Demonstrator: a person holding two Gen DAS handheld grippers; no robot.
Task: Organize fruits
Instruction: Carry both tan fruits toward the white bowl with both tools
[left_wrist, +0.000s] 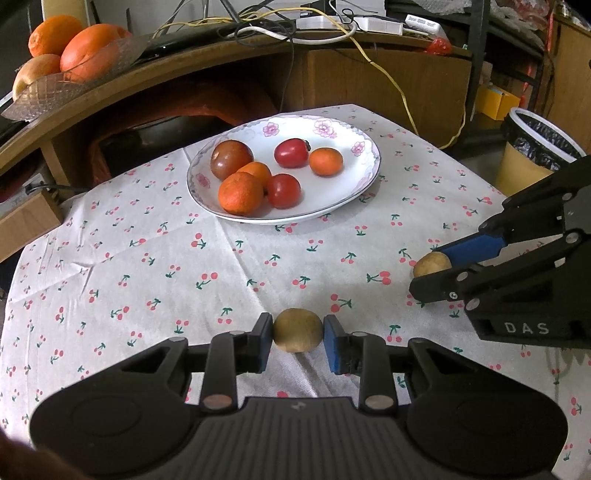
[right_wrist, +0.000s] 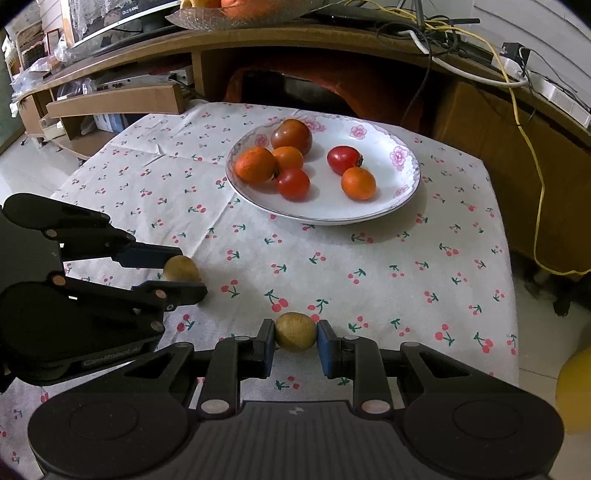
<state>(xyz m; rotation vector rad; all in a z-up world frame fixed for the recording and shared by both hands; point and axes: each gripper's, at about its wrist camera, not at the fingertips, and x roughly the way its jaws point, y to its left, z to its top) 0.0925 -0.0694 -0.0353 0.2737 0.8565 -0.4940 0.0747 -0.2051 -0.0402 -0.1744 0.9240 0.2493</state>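
Left wrist view showed us our left gripper (left_wrist: 297, 334) clamped on a small brown kiwi (left_wrist: 297, 330), its blue pads pressed to the fruit's two sides, low over the cherry-print tablecloth (left_wrist: 147, 266). We took the white floral plate (left_wrist: 364, 140) as our landmark: this kiwi sat on the near side of the plate, well apart from it, with bare cloth between. In the same view our right gripper (left_wrist: 430, 273) came in from the right edge, on the near-right side of the plate, and its fingers were closed on a second kiwi (left_wrist: 432, 264) of paler brown, which lay at the level of the cloth. Right wrist view gave us the same picture from the other side: the right gripper (right_wrist: 295, 338) squeezed its kiwi (right_wrist: 295, 331) on the near side of the plate (right_wrist: 406, 162), while the left gripper (right_wrist: 184, 271) reached in on the near-left side of the plate and held the other kiwi (right_wrist: 181, 268) between its fingers. On the plate we counted six fruits: a dark reddish tomato (left_wrist: 231, 159) towards the far-left rim, two bright red tomatoes (left_wrist: 291, 152), and three small oranges (left_wrist: 240, 193), one of them (left_wrist: 325, 161) lying apart on the right. Beyond the plate stood a wooden desk (left_wrist: 369, 81) with a glass bowl of large oranges (left_wrist: 88, 50) on its left end and a tangle of cables (left_wrist: 258, 26) on top.
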